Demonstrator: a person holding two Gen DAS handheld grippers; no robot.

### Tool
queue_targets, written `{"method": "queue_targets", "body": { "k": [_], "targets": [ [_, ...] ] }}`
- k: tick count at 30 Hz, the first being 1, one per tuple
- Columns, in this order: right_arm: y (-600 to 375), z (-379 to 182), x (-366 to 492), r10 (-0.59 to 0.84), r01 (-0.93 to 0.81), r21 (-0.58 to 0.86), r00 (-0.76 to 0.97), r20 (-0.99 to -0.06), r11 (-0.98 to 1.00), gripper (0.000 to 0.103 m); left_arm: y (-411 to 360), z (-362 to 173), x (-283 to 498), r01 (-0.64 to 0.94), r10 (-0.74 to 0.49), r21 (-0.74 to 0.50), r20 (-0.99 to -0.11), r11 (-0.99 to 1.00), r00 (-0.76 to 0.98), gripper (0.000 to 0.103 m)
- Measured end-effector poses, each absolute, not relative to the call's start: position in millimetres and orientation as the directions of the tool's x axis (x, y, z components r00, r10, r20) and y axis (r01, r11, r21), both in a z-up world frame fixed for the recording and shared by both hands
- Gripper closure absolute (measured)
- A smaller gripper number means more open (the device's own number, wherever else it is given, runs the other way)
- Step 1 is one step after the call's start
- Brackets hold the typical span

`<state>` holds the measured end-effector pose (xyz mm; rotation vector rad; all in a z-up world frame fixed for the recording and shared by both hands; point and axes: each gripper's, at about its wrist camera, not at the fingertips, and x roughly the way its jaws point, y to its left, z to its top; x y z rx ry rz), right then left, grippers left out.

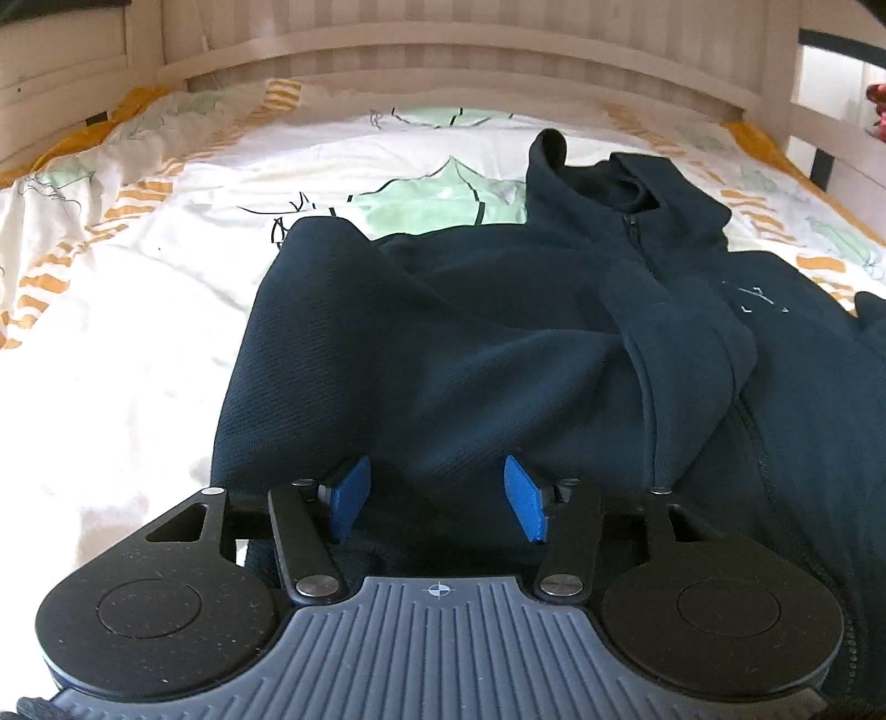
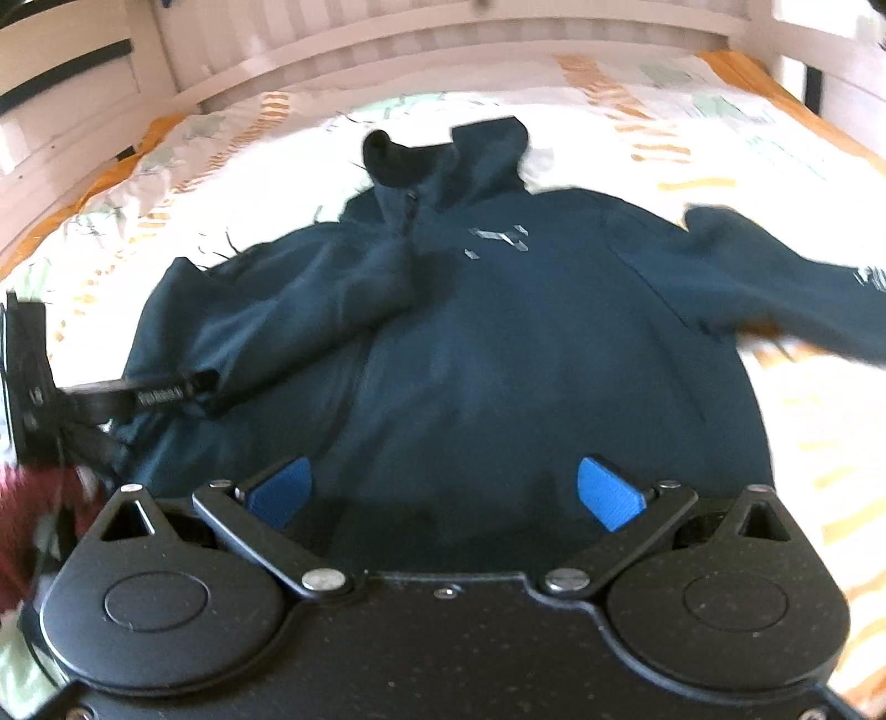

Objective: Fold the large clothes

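A dark navy zip hoodie (image 1: 498, 343) lies face up on the bed, hood (image 1: 609, 183) towards the far rail. In the left wrist view one sleeve (image 1: 681, 332) is folded across the chest. My left gripper (image 1: 437, 498) stands open low over the hoodie's near part; cloth lies under and between its blue pads (image 1: 349, 498), which do not press on it. In the right wrist view the hoodie (image 2: 526, 360) fills the middle and its other sleeve (image 2: 775, 288) stretches out to the right. My right gripper (image 2: 446, 493) hangs wide open above the hem, holding nothing. The left gripper (image 2: 166, 407) shows at the folded sleeve's cuff.
The bed cover (image 1: 138, 310) is white with green leaves and orange stripes. A pale wooden slatted rail (image 1: 443, 50) runs along the far side, with posts at both corners. A person's dark red sleeve (image 2: 33, 498) shows behind the left gripper.
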<state>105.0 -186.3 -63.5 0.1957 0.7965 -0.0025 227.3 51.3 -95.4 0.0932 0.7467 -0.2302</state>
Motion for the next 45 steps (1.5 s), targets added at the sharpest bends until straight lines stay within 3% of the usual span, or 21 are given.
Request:
{"method": "queue_targets", "body": {
  "k": [5,7,10,15,21,33,45],
  "targets": [
    [-162,-52,147,0.078,0.013,0.13,0.738,-0.67,0.991,0.002,52,-102,219,0.237,-0.175,0.009,-0.646,0.971,0.743,0.048],
    [-150,-49,167,0.076,0.0,0.114,0.747,-0.661,0.994,0.009,53,-103,218,0.236,-0.177,0.006,-0.644,0.972,0.744,0.048],
    [-131,-49,200,0.067,-0.02,0.079,0.748,-0.66,0.997,0.01,55,-105,218,0.237,-0.187,-0.008,-0.64,0.972,0.746,0.048],
    [-108,-66,237,0.034,-0.017,0.03,0.707,-0.706,0.999,0.011,60,-107,215,0.236,-0.2,-0.029,-0.636,0.971,0.745,0.048],
    [-121,-82,234,-0.105,0.071,-0.078,0.658,-0.745,0.994,0.016,65,-108,215,0.239,-0.219,-0.054,-0.632,0.97,0.743,0.047],
    [-234,-92,157,-0.139,0.318,0.084,0.615,-0.776,0.944,0.016,63,-107,214,0.241,-0.208,-0.036,-0.635,0.97,0.744,0.047],
    [-232,-75,161,0.064,0.211,0.316,0.733,-0.677,0.925,0.016,64,-102,213,0.254,-0.231,-0.056,-0.63,0.966,0.741,0.044]
  ]
}}
